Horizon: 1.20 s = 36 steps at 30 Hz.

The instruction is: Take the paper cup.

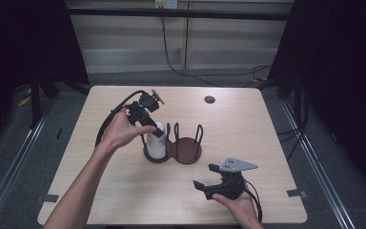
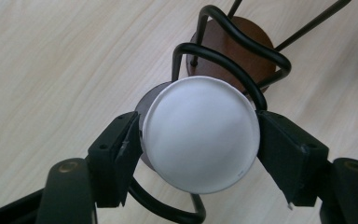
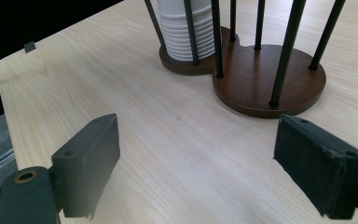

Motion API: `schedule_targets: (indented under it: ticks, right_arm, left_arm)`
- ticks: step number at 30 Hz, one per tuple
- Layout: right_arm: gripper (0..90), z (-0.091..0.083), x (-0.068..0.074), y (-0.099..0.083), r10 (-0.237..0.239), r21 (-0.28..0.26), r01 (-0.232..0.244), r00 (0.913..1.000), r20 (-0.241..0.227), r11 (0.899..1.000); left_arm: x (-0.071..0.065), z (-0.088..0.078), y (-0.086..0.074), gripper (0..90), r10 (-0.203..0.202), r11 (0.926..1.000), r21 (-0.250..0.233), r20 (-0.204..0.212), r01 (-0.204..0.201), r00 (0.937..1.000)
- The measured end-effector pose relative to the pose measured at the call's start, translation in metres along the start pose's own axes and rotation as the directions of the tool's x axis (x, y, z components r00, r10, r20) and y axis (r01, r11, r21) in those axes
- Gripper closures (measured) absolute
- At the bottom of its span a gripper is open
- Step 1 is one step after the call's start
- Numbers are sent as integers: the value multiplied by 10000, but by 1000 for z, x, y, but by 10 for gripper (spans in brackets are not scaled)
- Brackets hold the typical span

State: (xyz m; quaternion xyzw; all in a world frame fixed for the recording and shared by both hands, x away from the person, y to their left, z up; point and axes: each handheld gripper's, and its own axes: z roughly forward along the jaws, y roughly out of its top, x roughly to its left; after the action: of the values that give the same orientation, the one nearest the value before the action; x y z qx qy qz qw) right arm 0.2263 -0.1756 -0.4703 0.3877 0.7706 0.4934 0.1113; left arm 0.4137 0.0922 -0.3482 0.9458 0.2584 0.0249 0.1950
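**Closing on the top cup in the holder**

Nearest me, my right tongs (image 1: 208, 177) wait just above the pale wood-grain counter (image 1: 124, 200), on the near right side of the dark wooden two-ring cup holder with black wire uprights (image 1: 187, 151). Their jaws stand wide apart with nothing between them, pointed toward the holder's empty ring.

Farther off, in the holder's left ring, sits the stack of white paper cups (image 1: 156, 143), upside down so that the top cup's flat round bottom (image 2: 200, 134) faces upward. My left tongs (image 1: 151, 125) come down over that stack from above. In the left gripper view the two black pads (image 2: 121, 154) bracket the top cup on opposite sides; they look to be right at its wall, but I cannot tell for sure whether they press on it yet.

To do this step well, I judge I should keep the left tongs centred on the cup and clear of the wire loop that curves just beside the far pad, squeeze only enough to hold thin paper without crushing it, and lift straight up along the uprights so one cup parts from the stack. The right tongs could steady the holder's base if the stack drags.
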Motion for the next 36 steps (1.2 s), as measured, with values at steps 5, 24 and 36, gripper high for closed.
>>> schedule_targets:
  ticks: [5, 24, 36]
  right_arm:
    - [138, 1, 0, -1, 13, 63, -13, 10000, 9, 10000]
    - [147, 1, -1, -1, 41, 120, -41, 10000, 22, 9999]
    - [149, 2, 0, -1, 45, 137, -45, 10000, 30, 9999]
  left_arm:
    - [0, 6, 1, 324, -19, 9999, 141, 139, 17, 9999]
    - [1, 3, 3, 347, -110, 9994, 326, 261, 101, 9996]
    - [0, -7, 3, 354, -59, 9999, 90, 154, 57, 9999]
